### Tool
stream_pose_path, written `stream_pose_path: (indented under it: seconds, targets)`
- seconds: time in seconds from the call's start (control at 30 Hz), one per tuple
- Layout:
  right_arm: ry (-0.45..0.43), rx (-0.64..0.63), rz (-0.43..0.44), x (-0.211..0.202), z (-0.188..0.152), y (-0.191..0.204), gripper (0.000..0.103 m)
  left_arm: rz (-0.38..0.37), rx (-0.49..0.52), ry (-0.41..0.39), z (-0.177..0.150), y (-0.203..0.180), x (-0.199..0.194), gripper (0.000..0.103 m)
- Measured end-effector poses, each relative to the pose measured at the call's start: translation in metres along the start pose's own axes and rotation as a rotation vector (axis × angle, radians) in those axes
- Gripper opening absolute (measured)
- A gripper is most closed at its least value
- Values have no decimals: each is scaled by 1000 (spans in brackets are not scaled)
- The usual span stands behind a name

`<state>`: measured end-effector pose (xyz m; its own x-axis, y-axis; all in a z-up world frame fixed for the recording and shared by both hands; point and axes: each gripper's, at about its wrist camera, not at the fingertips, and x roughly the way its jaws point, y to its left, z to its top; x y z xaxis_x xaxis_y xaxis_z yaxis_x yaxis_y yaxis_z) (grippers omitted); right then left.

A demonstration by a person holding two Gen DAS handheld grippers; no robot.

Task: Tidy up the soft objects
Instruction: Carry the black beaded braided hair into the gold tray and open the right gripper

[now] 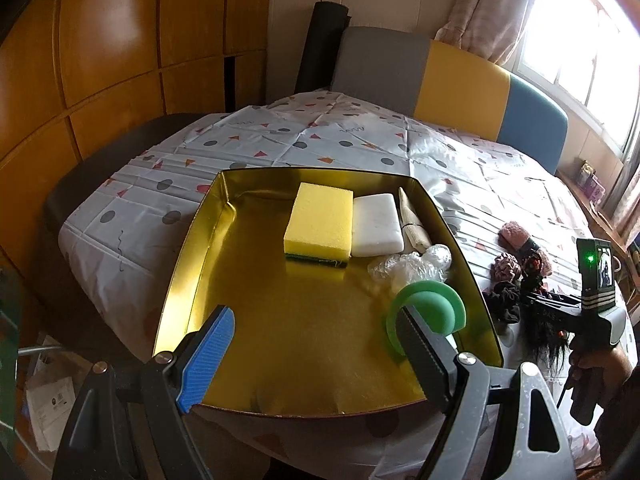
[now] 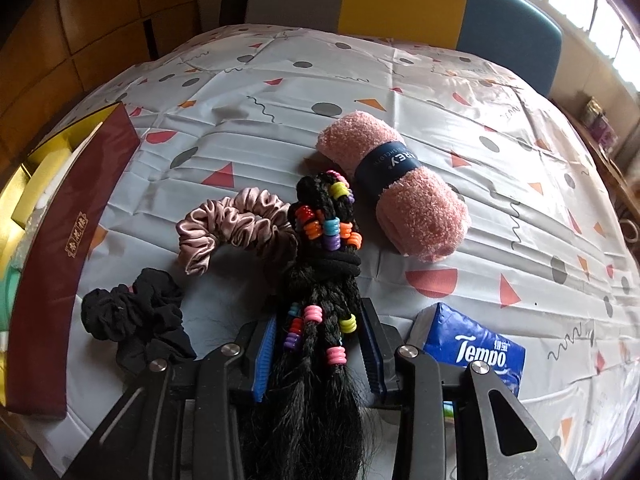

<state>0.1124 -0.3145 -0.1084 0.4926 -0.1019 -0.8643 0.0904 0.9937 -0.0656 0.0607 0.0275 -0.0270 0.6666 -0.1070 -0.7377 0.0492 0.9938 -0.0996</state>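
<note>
A gold tin tray (image 1: 188,248) holds a yellow sponge (image 1: 320,220), a white block (image 1: 378,224), a paper roll (image 1: 412,220), crumpled clear plastic (image 1: 412,264) and a green foam piece (image 1: 432,312). My left gripper (image 1: 316,344) is open above the tray's near part, its right finger just in front of the green foam. My right gripper (image 2: 320,344) is shut on a black braided hairpiece with coloured beads (image 2: 324,240). Beside it lie a pink satin scrunchie (image 2: 232,224), a black scrunchie (image 2: 136,312) and a rolled pink towel (image 2: 396,188).
A blue Tempo tissue pack (image 2: 476,348) lies right of my right gripper. The tray's maroon outer wall (image 2: 72,240) stands at the left. Chairs (image 1: 440,80) stand behind the table with its patterned cloth (image 1: 300,136). A wooden wardrobe (image 1: 100,40) is at the left.
</note>
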Motion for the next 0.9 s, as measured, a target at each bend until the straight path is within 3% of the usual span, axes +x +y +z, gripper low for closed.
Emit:
stream_pose_path:
  seconds: [0.23, 0.47, 0.7, 0.9]
  targets:
    - [-24, 49, 6, -15, -3, -8, 36, -8, -3, 5, -1, 1, 0, 84]
    - [-109, 105, 50, -47, 0, -10, 36, -5, -10, 2, -1, 2, 0, 84]
    - [-188, 81, 153, -82, 10, 17, 36, -7, -11, -4, 0, 2, -2, 84]
    - [-194, 17, 278, -97, 18, 62, 36, -3, -15, -18, 1, 4, -6, 84]
